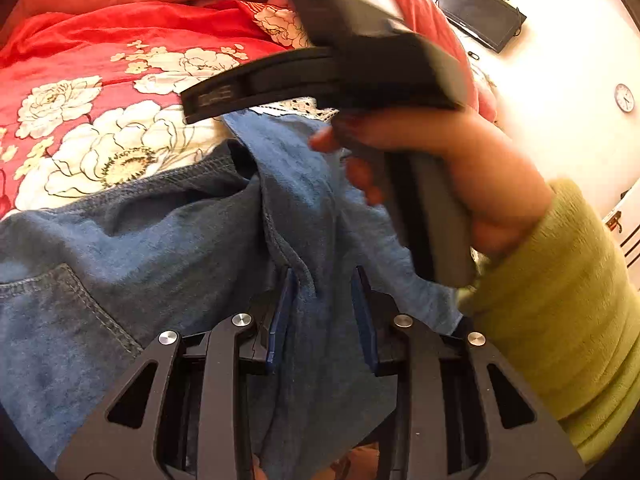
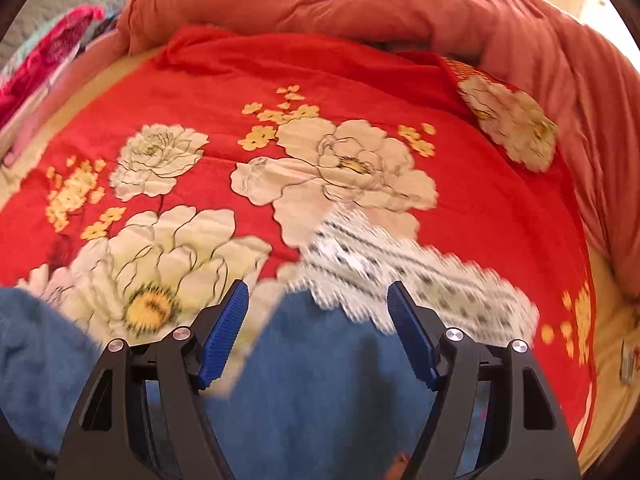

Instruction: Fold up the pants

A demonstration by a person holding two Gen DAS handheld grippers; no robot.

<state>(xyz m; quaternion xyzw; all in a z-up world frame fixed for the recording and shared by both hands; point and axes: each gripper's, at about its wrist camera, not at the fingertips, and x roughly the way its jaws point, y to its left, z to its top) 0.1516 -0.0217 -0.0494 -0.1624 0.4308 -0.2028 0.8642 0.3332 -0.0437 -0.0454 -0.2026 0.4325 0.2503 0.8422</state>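
Left wrist view: left gripper (image 1: pixel 324 316) – clenched on a fold of the blue pants (image 1: pixel 132 240), lower centre.
Right gripper (image 2: pixel 318 336): released – pads spread above denim, floral bedspread (image 2: pixel 240 80) beyond.

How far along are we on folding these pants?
Early. Done: the jeans lie on the floral bedspread, still rumpled, with no neat fold visible. In hand: the left tool pinches a ridge of denim. The right tool is open above the fabric, gripping nothing. Left: every fold, then smoothing.
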